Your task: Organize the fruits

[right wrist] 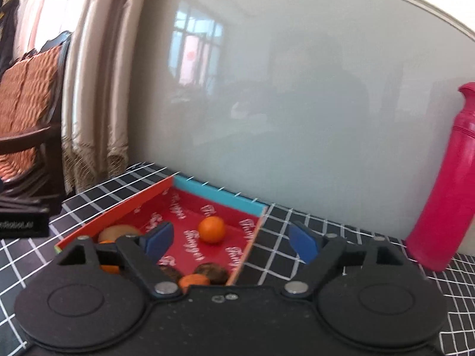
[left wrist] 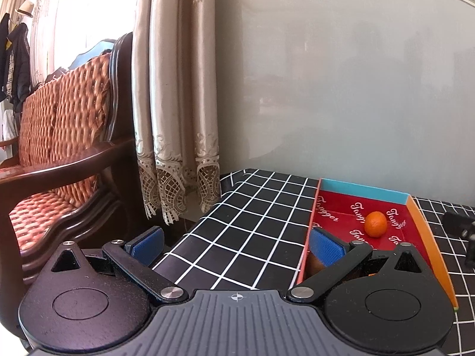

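Fruits sit inside a shallow red tray (right wrist: 178,207) with a blue far wall, resting on the black checked tablecloth (left wrist: 252,222) against the pale wall panel. One small orange (right wrist: 211,229) lies alone toward the far half of the tray floor, touching nothing.

Your right gripper (right wrist: 234,238) stands wide open with nothing between its blue pads. Its left pad (right wrist: 158,240) hangs over the tray's near half; its right pad (right wrist: 302,241) is outside the tray, over the cloth, so the tray's right wall falls between the two. Neither pad touches a fruit.

Your left gripper (left wrist: 237,244) is also spread wide and holds nothing. Its right pad (left wrist: 325,247) is over the tray's near left corner, and its left pad (left wrist: 148,244) is near the table's left edge.

The right wrist view shows more fruit at the near end of the tray: a pale brown round fruit (right wrist: 118,233) by the left wall, a dark brown fruit (right wrist: 213,271) near the right wall, and an orange piece (right wrist: 194,281) just beside it, partly hidden by the gripper body. It also shows a pink bottle (right wrist: 448,178) standing upright at the far right. The left wrist view shows only the lone orange (left wrist: 375,224) clearly, plus a wooden sofa (left wrist: 59,148) and a curtain (left wrist: 175,103) to the left of the table.
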The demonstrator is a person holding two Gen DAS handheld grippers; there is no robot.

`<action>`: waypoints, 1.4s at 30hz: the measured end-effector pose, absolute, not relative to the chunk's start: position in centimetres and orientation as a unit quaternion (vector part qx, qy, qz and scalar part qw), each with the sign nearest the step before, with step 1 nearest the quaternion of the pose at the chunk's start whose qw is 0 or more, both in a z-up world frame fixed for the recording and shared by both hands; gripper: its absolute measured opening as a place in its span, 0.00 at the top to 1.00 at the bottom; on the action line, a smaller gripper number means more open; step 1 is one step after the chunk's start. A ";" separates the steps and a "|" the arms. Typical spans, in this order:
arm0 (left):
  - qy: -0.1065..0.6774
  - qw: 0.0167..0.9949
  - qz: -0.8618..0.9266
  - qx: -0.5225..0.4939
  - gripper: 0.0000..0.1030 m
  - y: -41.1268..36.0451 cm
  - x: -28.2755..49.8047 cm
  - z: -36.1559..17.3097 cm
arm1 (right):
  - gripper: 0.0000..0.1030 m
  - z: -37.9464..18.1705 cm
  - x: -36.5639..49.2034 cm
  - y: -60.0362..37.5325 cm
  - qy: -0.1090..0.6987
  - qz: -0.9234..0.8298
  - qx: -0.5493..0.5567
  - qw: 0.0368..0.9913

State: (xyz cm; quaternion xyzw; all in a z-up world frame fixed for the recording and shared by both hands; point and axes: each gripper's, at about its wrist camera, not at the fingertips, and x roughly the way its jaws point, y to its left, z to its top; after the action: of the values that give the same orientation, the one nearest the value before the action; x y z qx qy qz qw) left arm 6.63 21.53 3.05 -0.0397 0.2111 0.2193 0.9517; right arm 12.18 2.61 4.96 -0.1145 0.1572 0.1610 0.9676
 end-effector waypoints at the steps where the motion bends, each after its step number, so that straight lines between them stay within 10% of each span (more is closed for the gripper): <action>1: 0.212 0.953 0.214 -0.041 0.00 21.3 6.6 3.1 | 0.13 5.1 12.2 2.1 0.155 0.155 -0.114 0.969; 42: 0.212 0.974 0.082 0.007 0.00 5.3 -6.9 3.0 | 0.00 2.3 -2.2 -16.9 0.125 0.009 -0.024 0.992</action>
State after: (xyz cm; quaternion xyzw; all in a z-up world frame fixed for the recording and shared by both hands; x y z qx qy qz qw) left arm -6.87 5.32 3.04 0.0074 0.2120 0.0821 0.9738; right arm -2.20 -16.92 2.33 -0.0242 0.1253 0.0086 0.9918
